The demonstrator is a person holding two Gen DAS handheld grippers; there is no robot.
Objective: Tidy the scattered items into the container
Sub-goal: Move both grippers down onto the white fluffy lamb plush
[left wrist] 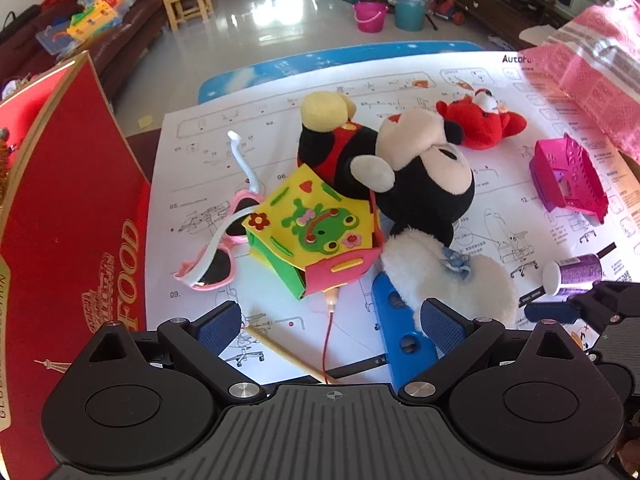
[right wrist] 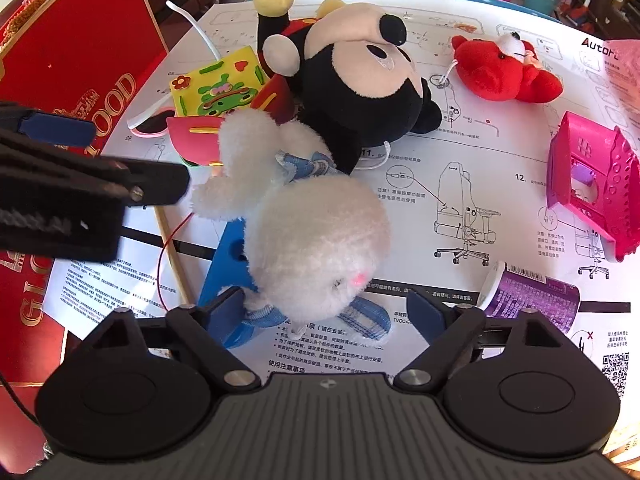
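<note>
Progress: early, toys seen scattered on table (right wrist: 460, 128) | right tongs (right wrist: 326, 308) spread around white plush (right wrist: 320, 248), not yet pinched | left tongs (left wrist: 330, 320) spread, nothing held | red box (left wrist: 80, 220) judged the container.

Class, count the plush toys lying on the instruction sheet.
3: the white plush nearest, the black mouse plush behind it, the red plush far right. Others may be hidden.

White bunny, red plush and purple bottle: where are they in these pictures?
White bunny (right wrist: 320, 240): right wrist view, on its fluffy head.
Red plush (right wrist: 496, 66): right wrist view, on its red body.
Purple bottle (right wrist: 536, 296): right wrist view, on its labelled side.
</note>
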